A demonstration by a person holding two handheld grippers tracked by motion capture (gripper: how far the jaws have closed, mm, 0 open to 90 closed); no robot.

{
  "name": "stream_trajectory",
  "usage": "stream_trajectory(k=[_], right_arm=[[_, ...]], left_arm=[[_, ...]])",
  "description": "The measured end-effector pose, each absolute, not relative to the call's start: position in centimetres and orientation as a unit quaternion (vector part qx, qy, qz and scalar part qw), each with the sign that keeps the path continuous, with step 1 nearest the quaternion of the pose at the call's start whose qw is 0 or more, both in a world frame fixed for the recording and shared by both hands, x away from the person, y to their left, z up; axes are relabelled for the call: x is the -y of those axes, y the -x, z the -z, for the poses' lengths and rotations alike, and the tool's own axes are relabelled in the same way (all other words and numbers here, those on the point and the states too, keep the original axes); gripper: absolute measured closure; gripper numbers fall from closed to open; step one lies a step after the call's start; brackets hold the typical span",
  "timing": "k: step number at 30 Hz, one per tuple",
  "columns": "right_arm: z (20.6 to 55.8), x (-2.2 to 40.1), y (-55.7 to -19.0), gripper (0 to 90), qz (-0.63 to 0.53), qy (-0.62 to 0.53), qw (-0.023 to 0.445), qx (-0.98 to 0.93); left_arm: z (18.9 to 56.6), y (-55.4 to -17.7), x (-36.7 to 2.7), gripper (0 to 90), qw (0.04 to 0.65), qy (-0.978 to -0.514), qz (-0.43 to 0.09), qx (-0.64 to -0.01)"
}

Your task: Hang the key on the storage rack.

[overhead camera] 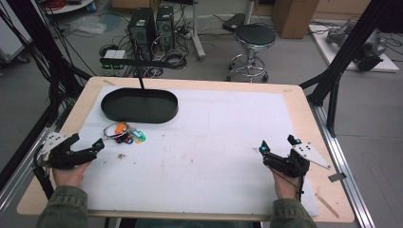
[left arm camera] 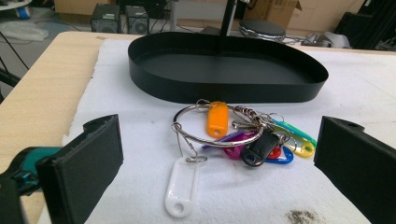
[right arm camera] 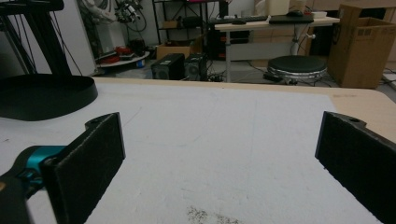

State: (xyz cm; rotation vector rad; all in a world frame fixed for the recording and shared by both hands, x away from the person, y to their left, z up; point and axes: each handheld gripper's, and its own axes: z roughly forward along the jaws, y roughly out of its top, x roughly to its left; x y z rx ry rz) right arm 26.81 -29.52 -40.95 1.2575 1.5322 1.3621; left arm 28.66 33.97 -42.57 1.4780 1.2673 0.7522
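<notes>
Key bunch (left arm camera: 233,135): lying flat on the white mat (overhead camera: 214,156), toward its left side, just in front of the black oval tray (overhead camera: 139,105) and apart from it.
Left gripper (overhead camera: 87,144): sitting at the left edge of the mat, being held by the person's left hand (overhead camera: 71,173); its jaws are standing wide apart with nothing between the pads.
Key bunch against left gripper: in the left gripper view the bunch is lying ahead of the two black jaws, roughly centred in the gap between them (a touch nearer the jaw at the right of that view), and no pad is touching it.
Ring and tags: a large metal ring (left arm camera: 187,128) is carrying an orange tag (left arm camera: 217,119) lying across it, a white tag (left arm camera: 180,189) is trailing closest to the jaws, and a black tag (left arm camera: 257,149) with blue, green, yellow and purple ones is fanning toward the right.
Tray: sitting empty beyond the bunch, near the far left of the table (overhead camera: 297,102).
Right gripper (overhead camera: 278,143): resting well apart from the bunch at the right side of the mat, being held by the right hand (overhead camera: 285,185); its jaws are likewise spread, gripping nothing, with bare mat ahead of them.
</notes>
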Motion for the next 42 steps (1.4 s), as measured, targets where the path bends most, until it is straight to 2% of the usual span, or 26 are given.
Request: stream_trajectory(k=[23,33,42], right_arm=[[41.0,29.4,-26.9,0.4,-0.524,-0.486,0.357,-0.601],[41.0,29.5,-26.9,0.4,-0.527,-0.488,0.356,-0.598],[41.0,29.6,-26.9,0.4,-0.533,-0.487,0.357,-0.593]], left_arm=[[42.9,-29.1,-33.7,1.7,0.491,-0.627,-0.299,-0.525],[42.2,-29.0,-33.9,1.7,0.498,-0.616,-0.301,-0.532],[41.2,-30.0,-32.8,1.7,0.490,-0.642,-0.295,-0.511]])
